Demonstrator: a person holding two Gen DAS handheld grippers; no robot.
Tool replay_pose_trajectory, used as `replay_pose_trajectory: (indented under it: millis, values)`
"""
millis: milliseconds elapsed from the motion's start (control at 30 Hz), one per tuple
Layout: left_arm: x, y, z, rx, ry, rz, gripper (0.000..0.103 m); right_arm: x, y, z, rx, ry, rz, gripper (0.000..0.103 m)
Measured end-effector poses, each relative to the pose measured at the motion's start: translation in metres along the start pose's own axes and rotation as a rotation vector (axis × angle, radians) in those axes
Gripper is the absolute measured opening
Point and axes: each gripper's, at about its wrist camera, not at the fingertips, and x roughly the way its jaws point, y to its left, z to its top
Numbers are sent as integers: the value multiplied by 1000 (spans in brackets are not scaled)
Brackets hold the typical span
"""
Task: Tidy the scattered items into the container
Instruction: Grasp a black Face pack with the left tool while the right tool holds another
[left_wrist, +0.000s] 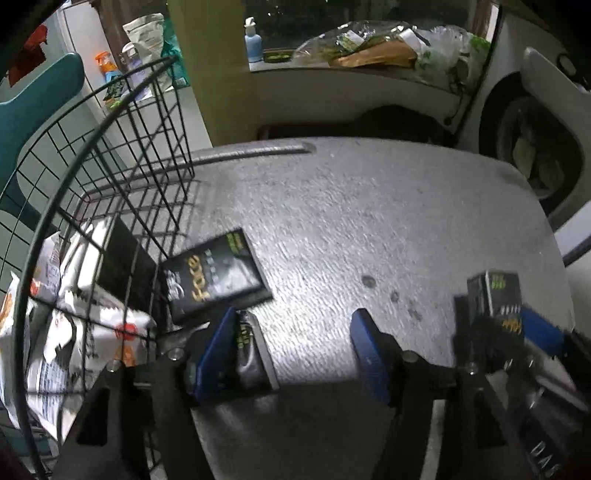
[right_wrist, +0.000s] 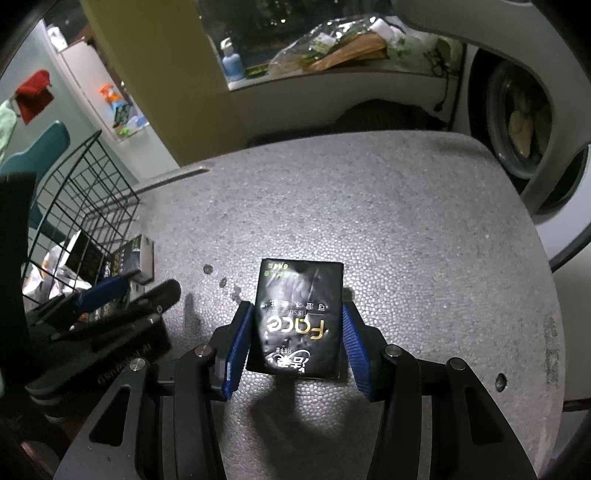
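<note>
A black wire basket (left_wrist: 110, 177) stands at the table's left and holds white packets (left_wrist: 92, 332) and a dark box. A black "Face" tissue pack (left_wrist: 216, 275) lies flat beside the basket. A second pack (left_wrist: 251, 350) lies against my left gripper's left finger. My left gripper (left_wrist: 295, 350) is open over the table. My right gripper (right_wrist: 297, 345) straddles a third black tissue pack (right_wrist: 299, 317); its pads sit beside the pack's edges with a small gap on the right. That pack also shows in the left wrist view (left_wrist: 495, 295).
The grey foam table top (right_wrist: 369, 206) ends at a rounded far edge. A washing machine (right_wrist: 517, 122) stands at the right. A sill with a blue bottle (right_wrist: 232, 61) and bags lies behind. A teal chair (left_wrist: 33, 99) is left of the basket.
</note>
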Motion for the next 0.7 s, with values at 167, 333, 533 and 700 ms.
replay_pose_trajectory:
  millis: [167,333,533,700]
  values:
    - [-8,-6,-10,-25,16,-91,70,-9,-7,0,13,-12,-16,48]
    - [-27,-11,-25,9,-7,-125,70,-21,-26,-7,43,-15,-35,48]
    - [-31,3,-29,15,-38,6,71,-24,-40,-23,67,4,-61,48]
    - [-16,-1,-35,32,-4,26,78,-28,-36,-27,49,-3,-41,48]
